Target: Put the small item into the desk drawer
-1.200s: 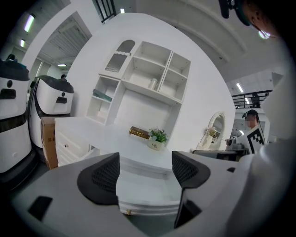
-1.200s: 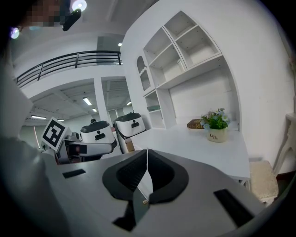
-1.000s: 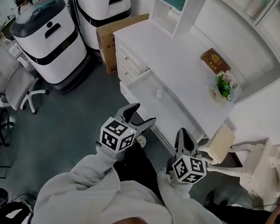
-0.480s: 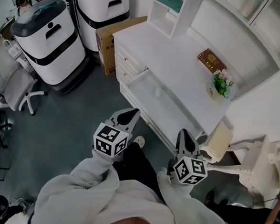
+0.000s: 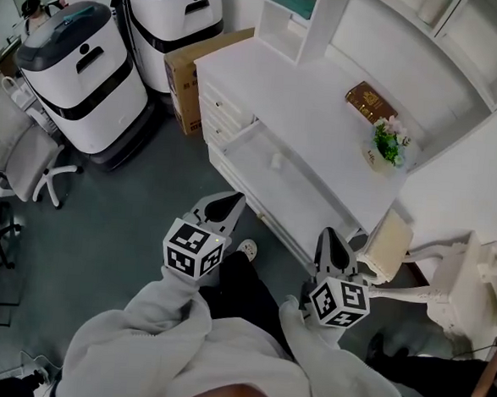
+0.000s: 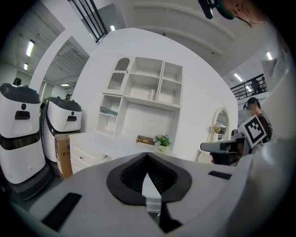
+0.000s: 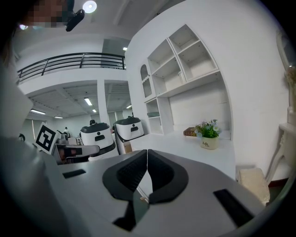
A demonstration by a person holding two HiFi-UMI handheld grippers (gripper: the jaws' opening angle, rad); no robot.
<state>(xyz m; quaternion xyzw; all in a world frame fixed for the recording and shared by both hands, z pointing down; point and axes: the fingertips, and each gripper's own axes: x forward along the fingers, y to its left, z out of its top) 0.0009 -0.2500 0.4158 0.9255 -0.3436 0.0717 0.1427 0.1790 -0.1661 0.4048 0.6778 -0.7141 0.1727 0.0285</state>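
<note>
The white desk (image 5: pixel 323 97) has its wide drawer (image 5: pixel 311 208) pulled open. A small white item (image 5: pixel 277 161) stands inside the drawer near its left end. Both grippers hang in front of the desk, short of the drawer's front edge and apart from it. My left gripper (image 5: pixel 230 199) (image 6: pixel 147 155) has just been closing and its jaws now meet with nothing between them. My right gripper (image 5: pixel 327 235) (image 7: pixel 147 152) is shut and empty too, pointing toward the drawer's right end.
On the desktop lie a brown book (image 5: pixel 367 101) and a small flower pot (image 5: pixel 386 148). A cardboard box (image 5: pixel 183 68) and two white machines (image 5: pixel 79 75) stand to the left. An office chair (image 5: pixel 19 148) is at far left, a cushioned white chair (image 5: pixel 389 244) at the right.
The left gripper's jaws, wide open a second ago, have come together with nothing in them. Both grippers have drawn back a little from the drawer.
</note>
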